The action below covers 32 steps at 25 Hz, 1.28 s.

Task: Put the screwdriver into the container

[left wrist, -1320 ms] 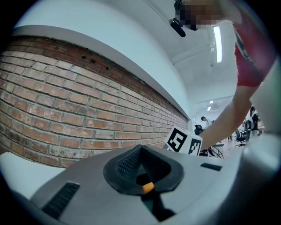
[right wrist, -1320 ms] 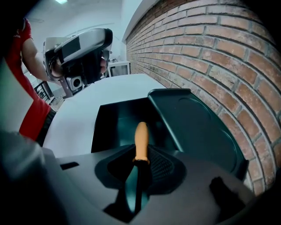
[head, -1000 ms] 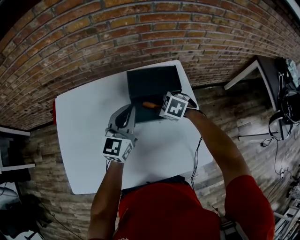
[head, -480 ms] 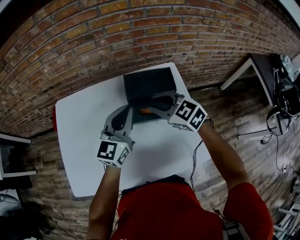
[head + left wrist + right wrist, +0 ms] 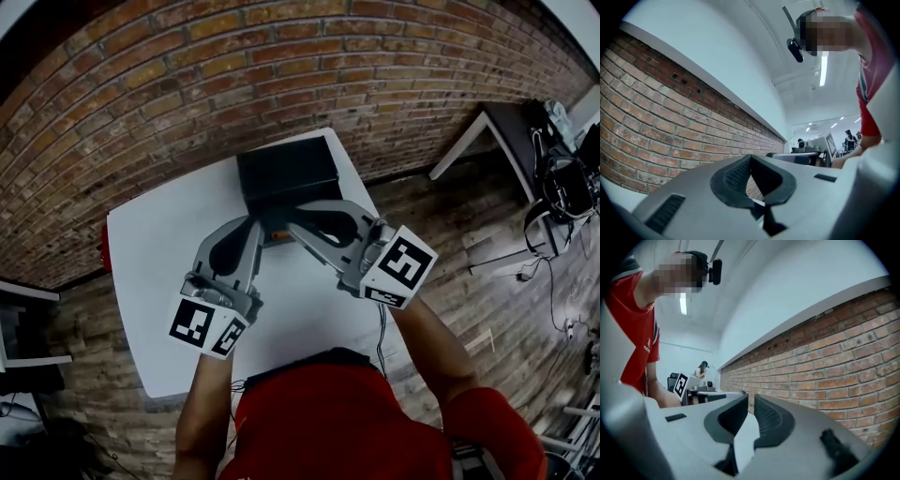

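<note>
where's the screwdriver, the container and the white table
screwdriver (image 5: 278, 234): head view, on its orange handle
container (image 5: 281, 173): head view, middle of the black box
table (image 5: 150, 281): head view, bare white top on its left side

Screwdriver in container, container on tbl rear

A: Can you see the screwdriver?
B: Only a tiny orange bit. The left gripper and the right gripper cover the rest.
A: Is it in the box?
B: I can't tell. The grippers hide the box's near edge.
A: And the table?
B: The person's red shirt hides its near side.
A: Who are those people far off?
B: Too small for me to tell.
</note>
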Available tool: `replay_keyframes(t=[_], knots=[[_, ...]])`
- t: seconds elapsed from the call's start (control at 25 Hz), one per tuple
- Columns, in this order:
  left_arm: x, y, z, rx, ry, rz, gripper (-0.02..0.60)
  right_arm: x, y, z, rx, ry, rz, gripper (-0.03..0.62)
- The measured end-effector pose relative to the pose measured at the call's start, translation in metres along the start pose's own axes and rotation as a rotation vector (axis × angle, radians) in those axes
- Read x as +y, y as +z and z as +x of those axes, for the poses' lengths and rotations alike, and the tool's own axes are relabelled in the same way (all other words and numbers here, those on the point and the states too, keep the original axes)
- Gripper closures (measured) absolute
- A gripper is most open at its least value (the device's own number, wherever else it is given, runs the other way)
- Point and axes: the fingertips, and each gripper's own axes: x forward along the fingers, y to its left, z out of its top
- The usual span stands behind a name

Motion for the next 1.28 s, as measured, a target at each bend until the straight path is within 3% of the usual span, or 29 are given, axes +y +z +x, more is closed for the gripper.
replay_keyframes(t=[0.12, 0.44, 1.28], knots=[[-0.017, 0.015, -0.007, -0.019, -0.041, 0.015, 0.569, 0.016, 0.016, -0.007, -0.059, -0.010, 0.003, 0.545], [-0.044, 0.027, -0.025, -0.036, -0.100, 0.035, 0.569, 0.047, 0.025, -0.016, -0.097, -0.029, -0.021, 0.563], [-0.053, 0.021, -0.043, -0.038, -0.110, 0.022, 0.569, 0.065, 0.022, -0.025, -0.088, -0.078, -0.047, 0.563]])
